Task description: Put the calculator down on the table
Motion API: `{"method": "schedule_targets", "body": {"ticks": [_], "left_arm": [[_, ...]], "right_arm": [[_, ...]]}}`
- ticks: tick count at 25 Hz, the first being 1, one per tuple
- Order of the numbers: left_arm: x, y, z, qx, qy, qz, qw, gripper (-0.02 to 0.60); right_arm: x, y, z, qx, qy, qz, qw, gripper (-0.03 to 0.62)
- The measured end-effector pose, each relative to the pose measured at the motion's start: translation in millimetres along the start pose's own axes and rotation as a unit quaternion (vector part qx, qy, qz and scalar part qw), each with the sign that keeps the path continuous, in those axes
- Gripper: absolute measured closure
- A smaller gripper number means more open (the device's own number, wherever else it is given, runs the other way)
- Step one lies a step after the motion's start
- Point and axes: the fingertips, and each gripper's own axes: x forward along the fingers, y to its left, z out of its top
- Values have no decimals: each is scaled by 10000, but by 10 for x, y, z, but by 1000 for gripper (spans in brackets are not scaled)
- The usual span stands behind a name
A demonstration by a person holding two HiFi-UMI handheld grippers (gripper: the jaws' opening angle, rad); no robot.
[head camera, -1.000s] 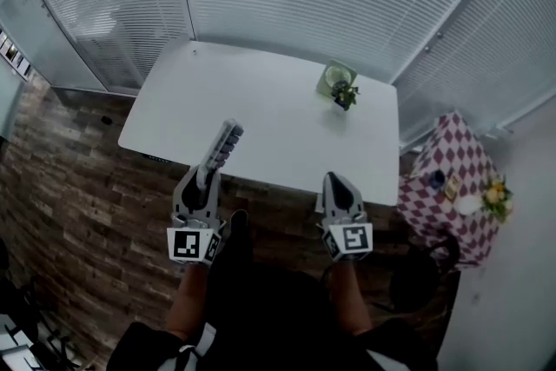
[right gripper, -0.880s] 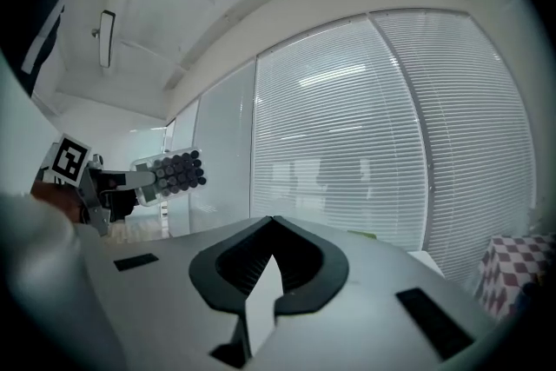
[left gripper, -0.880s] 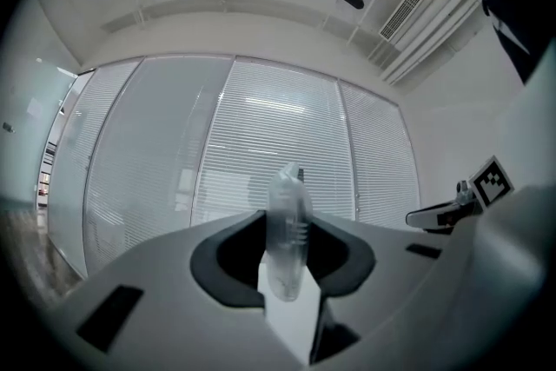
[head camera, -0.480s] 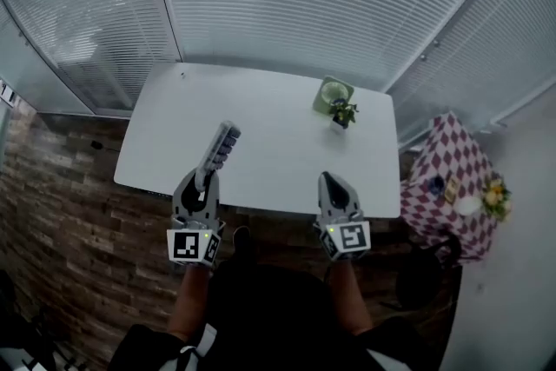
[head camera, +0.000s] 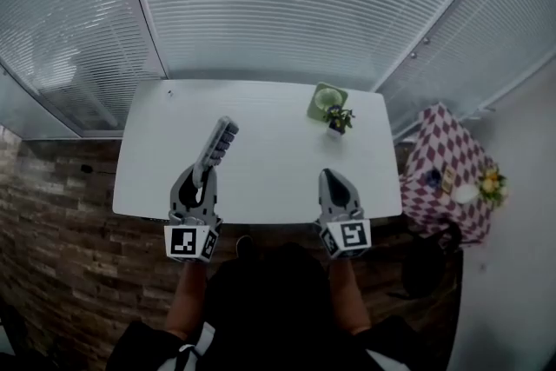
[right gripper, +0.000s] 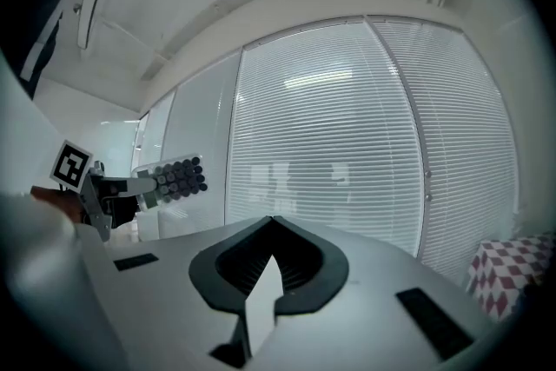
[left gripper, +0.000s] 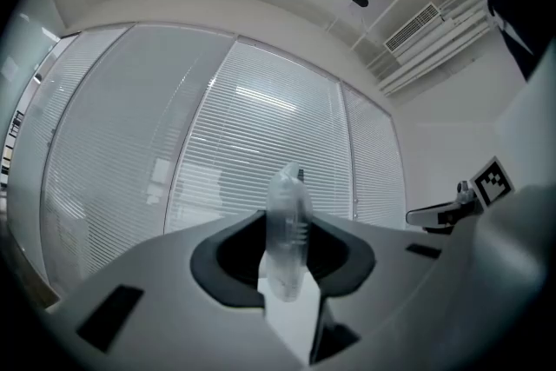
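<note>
The left tool is clamped on the calculator, held edge-up over the near-left of the counter. The right tool has its jaws together, empty. This looks like the carry; next it needs lowering flat, then release.

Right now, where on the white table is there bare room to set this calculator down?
The table is bare across its left half, from the left edge to the calculator held in the left gripper. The middle, between it and the right gripper, is bare too. Only the far right corner is crowded, with a potted plant by a green dish.
</note>
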Motion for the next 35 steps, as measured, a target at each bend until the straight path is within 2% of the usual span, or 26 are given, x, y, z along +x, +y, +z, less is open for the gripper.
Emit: {"method": "schedule_targets", "body": {"ticks": [7,14,22,24,26,29,31,32,33,35], "left_arm": [[239,25,-87,-87,103,-45,9999,480],[508,-55,-113,-60,130,25,9999,480],[824,-92,-183,-62,241,148,9996,480],[890,-96,-210,-161,258,142,9994,480],[949,-82,-252,-554,284,66,9980,480],[1012,-32,-337,-1497,244,-51,9884,480],[1036,-12,-354,-2084,169,-87,9779,480],[1047,0,-371,-2515,126,-120,9677,480],[1058,16,-405,-3041,92,-153,9525,480],[1066,67,-503,-3999,113,-104,9164,480]], "right_arm": [[132,-48,-38,90,48,39,9999,588],[359,-265,-69,-46,149,117,9998,588],[628,-386,-64,92,127,482,9987,588],[670,-444,-112,134,193,500,9985,588],[711,-495,-103,175,230,476,9984,588],[759,-592,-105,140,255,408,9987,588],[773,-606,-104,239,246,424,9985,588],[779,-607,-101,281,236,431,9984,588],[785,-608,-97,304,230,432,9983,588],[796,-629,-120,280,236,415,9985,588]]}}
